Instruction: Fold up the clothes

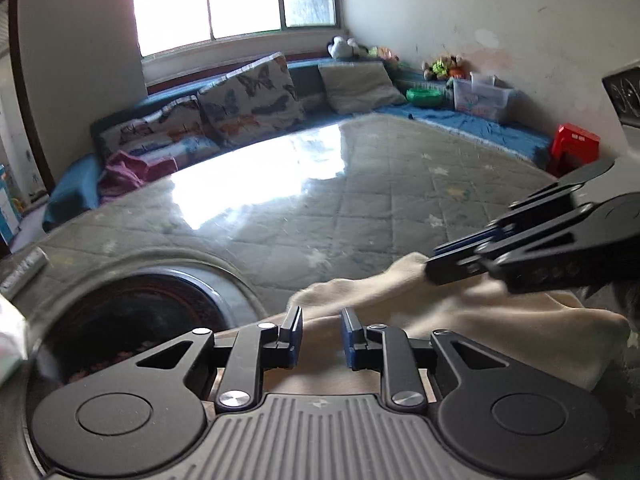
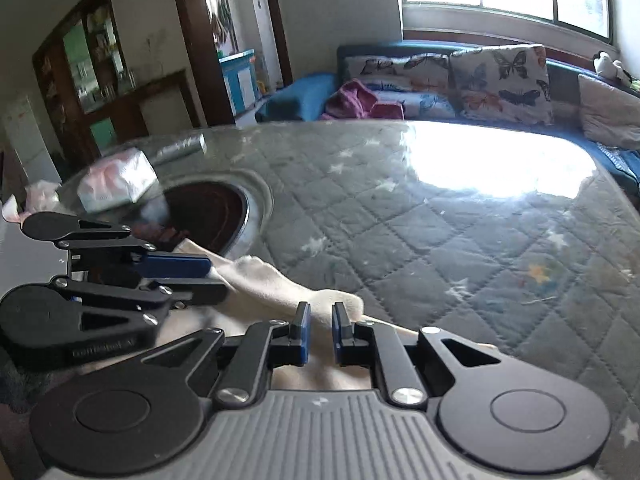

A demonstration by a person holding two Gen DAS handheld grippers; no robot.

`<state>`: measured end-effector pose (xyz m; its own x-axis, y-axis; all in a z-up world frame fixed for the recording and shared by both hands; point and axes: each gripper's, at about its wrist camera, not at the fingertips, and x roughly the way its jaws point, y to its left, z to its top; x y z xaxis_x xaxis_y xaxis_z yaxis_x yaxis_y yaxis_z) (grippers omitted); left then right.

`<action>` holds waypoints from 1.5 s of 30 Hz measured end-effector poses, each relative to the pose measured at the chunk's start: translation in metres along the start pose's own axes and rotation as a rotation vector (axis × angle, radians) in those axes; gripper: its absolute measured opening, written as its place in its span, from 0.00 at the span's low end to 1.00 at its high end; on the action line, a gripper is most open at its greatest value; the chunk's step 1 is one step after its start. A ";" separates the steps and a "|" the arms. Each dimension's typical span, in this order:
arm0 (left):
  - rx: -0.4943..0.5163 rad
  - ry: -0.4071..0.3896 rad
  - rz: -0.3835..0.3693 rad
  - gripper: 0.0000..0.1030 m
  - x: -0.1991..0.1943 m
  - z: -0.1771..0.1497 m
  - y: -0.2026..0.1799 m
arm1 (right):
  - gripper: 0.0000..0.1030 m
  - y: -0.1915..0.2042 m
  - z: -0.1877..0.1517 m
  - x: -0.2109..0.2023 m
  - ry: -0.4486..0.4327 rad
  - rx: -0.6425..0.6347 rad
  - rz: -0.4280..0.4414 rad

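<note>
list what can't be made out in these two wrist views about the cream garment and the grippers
- Cream fabric garment: its type and full shape; in both views the gripper bodies cover its near part.
- Left gripper: whether the fingers pinch cloth or stand apart around it; cannot tell.
- Right gripper: the same doubt.
- White soft pack on the quilted glass-topped table: blurred, label unreadable.
- Dark round recess in the table: contents too dark.
</note>
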<state>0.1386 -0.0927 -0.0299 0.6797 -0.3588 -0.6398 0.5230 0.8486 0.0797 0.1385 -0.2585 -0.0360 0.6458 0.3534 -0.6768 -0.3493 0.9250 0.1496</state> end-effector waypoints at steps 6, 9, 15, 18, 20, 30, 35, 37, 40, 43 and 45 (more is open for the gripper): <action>-0.021 0.018 0.006 0.23 0.009 -0.001 0.001 | 0.10 0.001 -0.002 -0.001 -0.009 -0.007 -0.003; -0.020 0.013 0.008 0.23 0.008 -0.004 0.000 | 0.10 0.008 -0.006 -0.018 -0.034 -0.048 -0.002; -0.025 0.007 0.016 0.23 0.007 -0.005 -0.002 | 0.10 0.025 -0.021 -0.027 -0.020 -0.114 0.021; -0.041 0.003 0.016 0.24 0.005 -0.005 0.000 | 0.09 0.022 -0.027 -0.017 0.004 -0.102 0.004; -0.058 -0.010 0.014 0.23 -0.003 -0.006 0.002 | 0.09 0.017 -0.028 -0.012 0.009 -0.078 -0.004; -0.100 -0.105 -0.040 0.23 -0.070 -0.036 -0.007 | 0.10 0.043 -0.037 -0.060 -0.051 -0.154 0.057; -0.085 -0.129 -0.071 0.23 -0.086 -0.050 -0.021 | 0.10 0.066 -0.055 -0.072 -0.047 -0.225 0.073; -0.079 -0.123 -0.083 0.23 -0.086 -0.055 -0.025 | 0.10 0.071 -0.060 -0.071 -0.044 -0.246 0.067; -0.079 -0.097 -0.083 0.23 -0.079 -0.061 -0.026 | 0.10 0.075 -0.067 -0.066 -0.030 -0.251 0.068; -0.074 -0.086 -0.081 0.24 -0.075 -0.067 -0.027 | 0.10 0.075 -0.073 -0.060 -0.020 -0.243 0.064; -0.072 -0.084 -0.078 0.24 -0.072 -0.069 -0.027 | 0.10 0.075 -0.076 -0.058 -0.022 -0.242 0.058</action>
<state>0.0399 -0.0634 -0.0390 0.6809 -0.4534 -0.5751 0.5394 0.8417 -0.0249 0.0234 -0.2199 -0.0403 0.6334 0.4102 -0.6562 -0.5371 0.8434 0.0087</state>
